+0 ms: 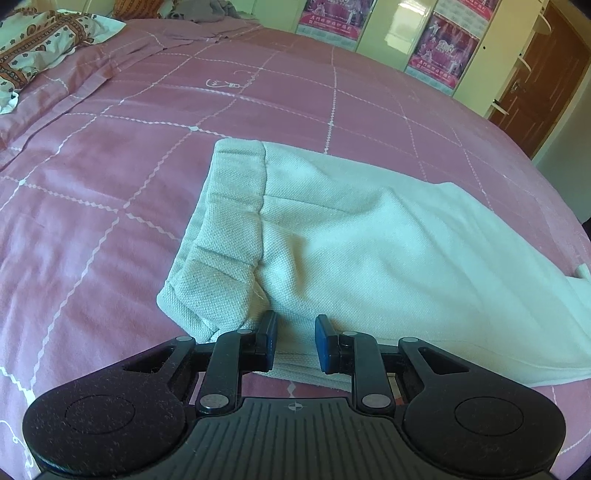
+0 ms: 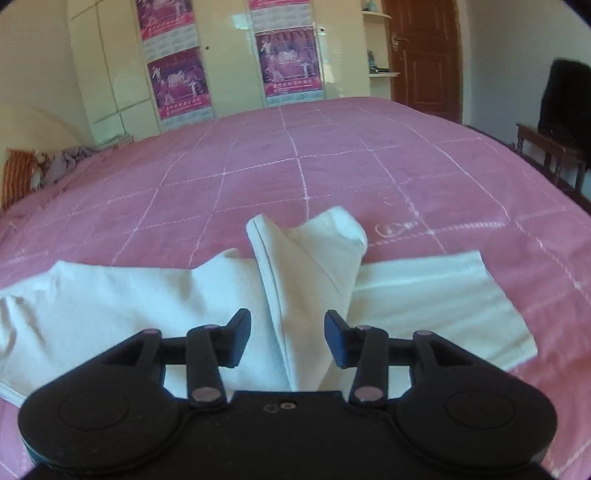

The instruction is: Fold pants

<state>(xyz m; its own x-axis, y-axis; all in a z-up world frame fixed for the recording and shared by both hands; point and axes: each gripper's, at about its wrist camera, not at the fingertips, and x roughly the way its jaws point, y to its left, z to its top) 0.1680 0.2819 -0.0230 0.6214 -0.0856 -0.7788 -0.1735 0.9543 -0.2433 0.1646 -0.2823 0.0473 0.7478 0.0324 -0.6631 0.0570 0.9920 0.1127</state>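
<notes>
A wide bed (image 1: 258, 96) fills both views, spread with a pink cover crossed by a thin white grid. White pants (image 1: 369, 251) lie flat on the near part of it, waistband toward the left in the left wrist view. In the right wrist view one pant leg (image 2: 314, 258) stands folded up over the rest. At the far corner rests a patterned pillow (image 1: 40, 48), with a crumpled grey cloth (image 1: 218, 9) lying beyond it near the edge.

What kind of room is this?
Most likely a bedroom. A big bed with a pink bedspread fills the view, a patterned pillow lies at one corner, and tall wardrobe doors stand behind it.
</notes>
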